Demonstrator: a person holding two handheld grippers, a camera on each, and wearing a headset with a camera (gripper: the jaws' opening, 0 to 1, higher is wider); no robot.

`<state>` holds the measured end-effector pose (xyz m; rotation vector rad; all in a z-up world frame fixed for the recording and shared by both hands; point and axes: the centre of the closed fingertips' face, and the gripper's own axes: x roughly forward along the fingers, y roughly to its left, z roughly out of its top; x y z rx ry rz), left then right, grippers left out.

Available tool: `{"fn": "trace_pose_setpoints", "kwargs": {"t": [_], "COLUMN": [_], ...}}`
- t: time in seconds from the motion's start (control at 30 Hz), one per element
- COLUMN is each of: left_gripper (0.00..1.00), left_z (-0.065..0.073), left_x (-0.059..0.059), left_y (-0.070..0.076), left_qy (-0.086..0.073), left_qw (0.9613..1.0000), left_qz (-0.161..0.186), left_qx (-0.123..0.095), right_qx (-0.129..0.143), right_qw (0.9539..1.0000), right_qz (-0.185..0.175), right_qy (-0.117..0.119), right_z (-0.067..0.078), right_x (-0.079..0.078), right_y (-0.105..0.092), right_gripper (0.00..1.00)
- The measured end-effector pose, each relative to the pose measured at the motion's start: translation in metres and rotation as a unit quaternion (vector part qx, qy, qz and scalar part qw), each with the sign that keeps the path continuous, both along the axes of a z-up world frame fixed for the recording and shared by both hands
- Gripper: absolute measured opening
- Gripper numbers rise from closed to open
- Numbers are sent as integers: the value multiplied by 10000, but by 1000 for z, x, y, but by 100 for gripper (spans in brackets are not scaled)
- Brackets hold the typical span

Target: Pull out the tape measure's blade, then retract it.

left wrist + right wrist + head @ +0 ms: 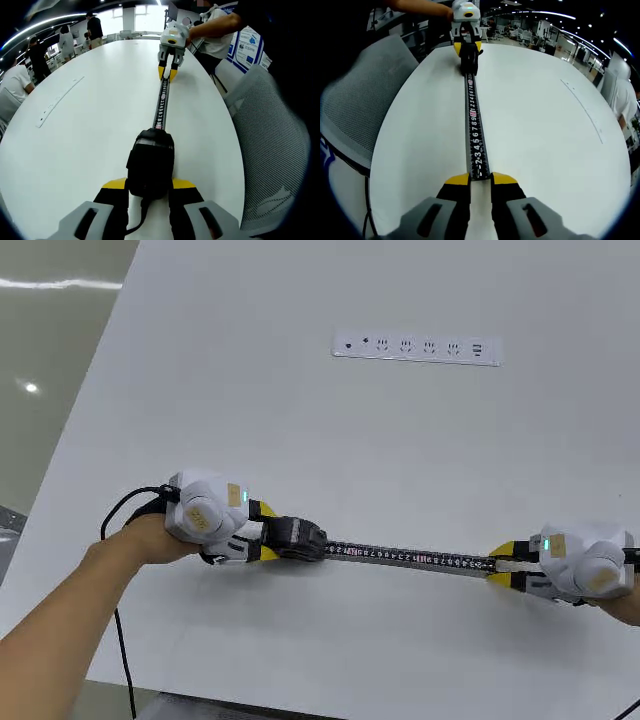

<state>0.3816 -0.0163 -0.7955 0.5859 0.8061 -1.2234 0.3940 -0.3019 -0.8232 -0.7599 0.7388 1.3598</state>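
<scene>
Got the tape measure (150, 162) squeezed by its case in the left hand-held gripper (150, 186), resting on the bench (400, 440). Pinching the blade (474, 125) tip in the right hand-held gripper (480, 179), stretched flat between both. Probably thin, springy, sharp-edged: grip the tip firmly, feed back slowly. Can read the digits in the right gripper view, just a dark strip from the head view.

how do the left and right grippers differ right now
The left gripper clamps the black case; the right gripper pinches the blade at its end. The left gripper's jaws stand wide around the case; the right gripper's are nearly closed. Both are yellow-tipped, sit low over the table and face each other along the blade.
</scene>
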Motion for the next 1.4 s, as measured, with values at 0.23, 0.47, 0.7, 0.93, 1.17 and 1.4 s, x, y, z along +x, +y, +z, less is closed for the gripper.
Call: {"fn": "trace_pose_setpoints", "kwargs": {"t": [0.23,0.47,0.7,0.93,1.17,1.4], "left_gripper": [28,32,37,42,47,54], "left_z": [1,7,12,12,17,21], "left_x": [0,2,-1,-13,-26,-45], "left_y": [0,1,14,28,35,33], "left_qy": [32,-40,-93,-43,-76,-106], "left_qw": [10000,9998,9991,9970,9924,9822], "left_qz": [27,174,388,737,1147,1692], "left_qx": [16,-119,-159,-245,-442,-804], "right_qx": [-87,-77,-107,-29,187,636], "right_qw": [9999,9999,9996,9987,9955,9873], "right_qz": [43,-35,-154,-433,-889,-1429], "right_qy": [-51,-103,-207,-259,-278,-270], "right_z": [-1,-2,0,3,10,26], "right_x": [-1,-1,-3,-6,-10,-18], "right_y": [0,0,-6,-17,-25,-21], "right_gripper": [14,18,24,29,34,42]}}
